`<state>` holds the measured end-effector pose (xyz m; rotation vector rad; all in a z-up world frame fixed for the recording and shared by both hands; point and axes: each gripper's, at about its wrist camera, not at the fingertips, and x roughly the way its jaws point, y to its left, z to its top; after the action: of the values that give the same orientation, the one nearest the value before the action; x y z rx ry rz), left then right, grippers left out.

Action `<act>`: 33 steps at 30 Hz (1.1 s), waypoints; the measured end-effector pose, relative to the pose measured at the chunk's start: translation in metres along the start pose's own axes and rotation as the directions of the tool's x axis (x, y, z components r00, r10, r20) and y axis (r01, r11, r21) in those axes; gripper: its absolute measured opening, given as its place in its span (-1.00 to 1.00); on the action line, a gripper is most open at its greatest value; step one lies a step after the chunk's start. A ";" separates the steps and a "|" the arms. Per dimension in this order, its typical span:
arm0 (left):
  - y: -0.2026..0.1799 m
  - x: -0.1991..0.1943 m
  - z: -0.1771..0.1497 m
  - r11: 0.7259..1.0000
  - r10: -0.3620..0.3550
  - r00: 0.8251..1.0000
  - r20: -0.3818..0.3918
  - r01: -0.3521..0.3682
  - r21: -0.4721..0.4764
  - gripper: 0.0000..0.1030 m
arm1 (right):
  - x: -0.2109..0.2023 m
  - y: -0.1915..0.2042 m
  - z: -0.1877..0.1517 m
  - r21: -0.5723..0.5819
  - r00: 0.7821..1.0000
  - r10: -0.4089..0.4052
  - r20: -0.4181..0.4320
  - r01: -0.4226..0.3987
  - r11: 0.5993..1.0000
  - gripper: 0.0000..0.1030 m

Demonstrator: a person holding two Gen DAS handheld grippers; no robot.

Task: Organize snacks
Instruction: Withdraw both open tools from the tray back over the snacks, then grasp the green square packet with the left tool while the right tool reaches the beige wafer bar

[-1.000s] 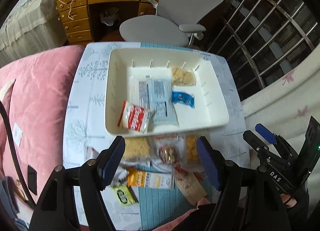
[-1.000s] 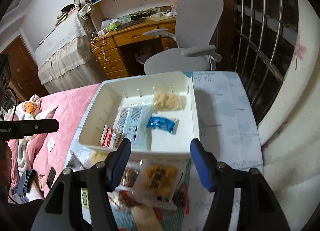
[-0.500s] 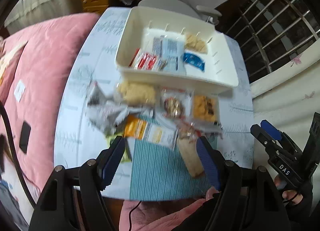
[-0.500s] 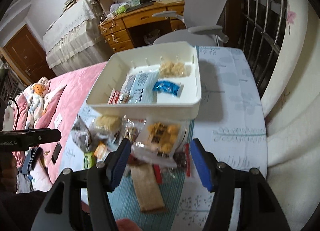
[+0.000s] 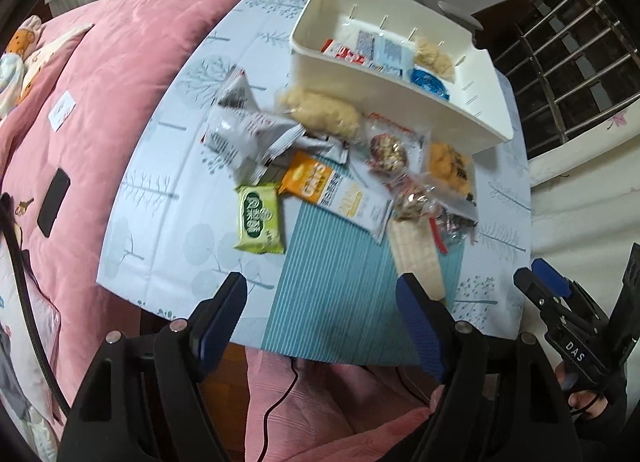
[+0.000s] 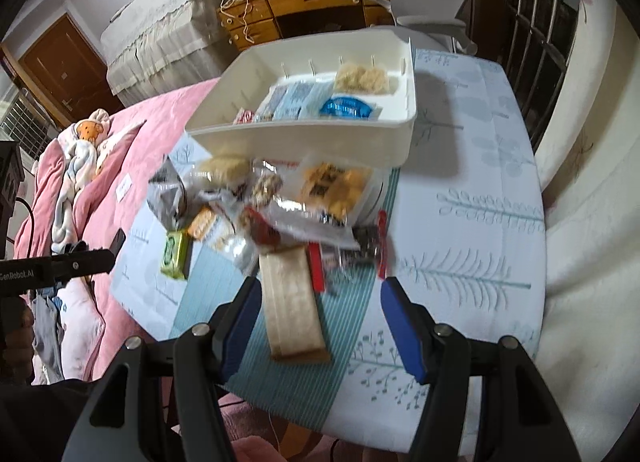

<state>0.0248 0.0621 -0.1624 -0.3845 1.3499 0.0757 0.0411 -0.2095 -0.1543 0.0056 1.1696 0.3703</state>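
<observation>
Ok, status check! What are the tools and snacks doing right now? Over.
Left tool opening, empty. Right tool open, empty, above tan bar. Snack pile loose beside bin. Nothing in the way.

left wrist: steeply down, near table [image 5: 168,166] | right wrist: same (both share snack pile [image 6: 280,198])

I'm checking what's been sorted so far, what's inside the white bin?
The white bin holds a blue packet, pale crackers, light blue-white packets and a red-white packet. Its near wall hides the floor's front strip.
</observation>
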 end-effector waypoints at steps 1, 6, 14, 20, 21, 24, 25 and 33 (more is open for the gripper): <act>0.002 0.003 -0.001 1.000 0.003 1.000 -0.003 -0.003 -0.003 0.47 | 0.002 0.000 -0.005 0.003 1.000 -0.001 -0.008 0.001 1.000 0.20; 0.013 0.022 -0.002 0.999 0.019 1.000 -0.020 -0.019 -0.027 0.47 | 0.013 0.003 -0.024 0.001 1.000 -0.013 -0.028 0.013 1.000 0.20; 0.041 0.063 0.007 0.998 0.025 0.999 -0.037 -0.027 -0.057 0.48 | 0.034 0.011 -0.052 0.040 0.999 -0.033 -0.030 0.034 0.999 0.20; 0.060 0.095 0.022 0.998 0.035 0.997 -0.062 -0.038 -0.052 0.49 | 0.058 0.024 -0.067 0.053 0.998 -0.055 -0.033 0.057 0.997 0.20; 0.063 0.100 0.024 0.998 0.037 0.997 -0.067 -0.040 -0.052 0.49 | 0.062 0.026 -0.068 0.051 0.998 -0.060 -0.032 0.061 0.997 0.20; 0.073 0.115 0.031 0.996 0.023 0.997 -0.075 -0.029 -0.083 0.49 | 0.073 0.033 -0.069 0.043 0.996 -0.086 -0.024 0.087 0.995 0.20; 0.076 0.117 0.033 0.996 0.015 0.997 -0.077 -0.022 -0.090 0.49 | 0.075 0.035 -0.069 0.039 0.995 -0.101 -0.018 0.102 0.994 0.20; 0.079 0.132 0.049 0.999 0.013 0.997 -0.082 -0.016 -0.036 0.49 | 0.091 0.046 -0.062 0.045 0.986 -0.168 0.005 0.168 0.985 0.20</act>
<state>0.0793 0.1294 -0.2991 -0.4129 1.4341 0.0978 0.0027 -0.1515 -0.2518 -0.0526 1.1606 0.1953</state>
